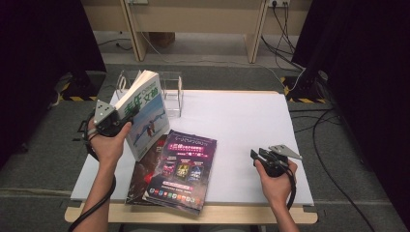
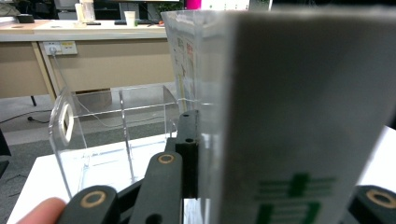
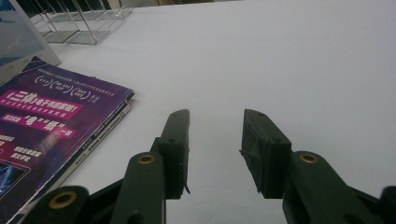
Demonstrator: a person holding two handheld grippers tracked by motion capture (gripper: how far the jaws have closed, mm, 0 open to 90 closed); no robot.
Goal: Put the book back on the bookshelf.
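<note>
Left gripper (image 1: 112, 122) tilts white magazine (image 1: 143, 112) upright.

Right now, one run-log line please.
left gripper: shut on white magazine | right gripper: open, idle | clear rack: empty | purple magazine: flat

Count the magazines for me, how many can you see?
3. One white magazine is held up by the left gripper, near the clear rack. The purple magazine lies on the table, on top of a dark magazine. More may hide underneath.
</note>
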